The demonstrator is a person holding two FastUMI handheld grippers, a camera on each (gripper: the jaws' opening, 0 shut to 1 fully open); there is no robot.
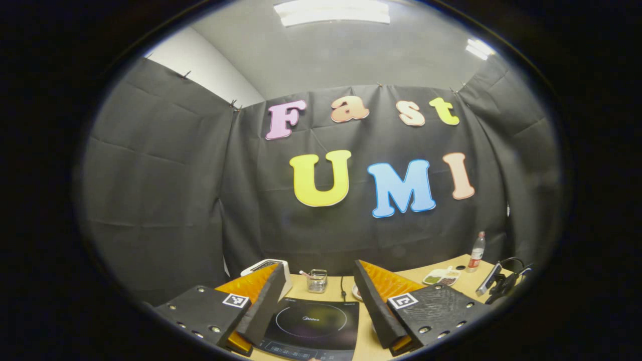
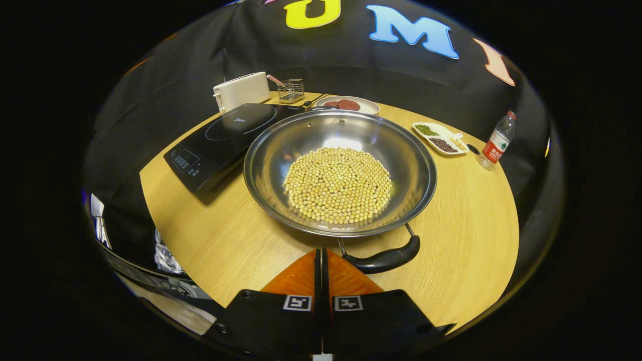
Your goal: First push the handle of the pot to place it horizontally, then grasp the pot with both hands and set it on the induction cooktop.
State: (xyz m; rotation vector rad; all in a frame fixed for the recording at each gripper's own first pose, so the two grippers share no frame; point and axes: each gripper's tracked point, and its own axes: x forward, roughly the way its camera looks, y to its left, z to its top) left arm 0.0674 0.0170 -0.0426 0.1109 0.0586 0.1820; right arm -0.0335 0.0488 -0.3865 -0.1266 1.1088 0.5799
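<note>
Right hand-held gripper (image 2: 321,253) low over the near edge of the round wooden surface (image 2: 466,240), fingers pressed together with nothing between them, tips just short of the pot's handle (image 2: 383,258) and not touching it. Handle dark, curved, lying close to level along the near rim of the pot (image 2: 401,150), joined by two thin metal rods. Pot wide, shallow, shiny metal, resting on the surface with a round heap of pale yellow beans (image 2: 337,184) in its middle. Just left of the pot, touching or nearly touching its rim, a black induction cooktop (image 2: 220,138) with nothing on it. Behind the cooktop, a white box-shaped appliance (image 2: 242,90) and a small wire basket (image 2: 291,90). Behind the pot, a white plate with dark red food (image 2: 346,104). Off to the right, a divided white dish of green and dark grains (image 2: 439,138), then a clear bottle with a red label (image 2: 496,140) standing near the edge. Left hand-held gripper (image 1: 316,293) raised and aimed at the booth wall, fingers wide apart, holding nothing, with the cooktop (image 1: 311,323) seen between them, the wire basket (image 1: 317,281) beyond it and the bottle (image 1: 476,252) far right.
</note>
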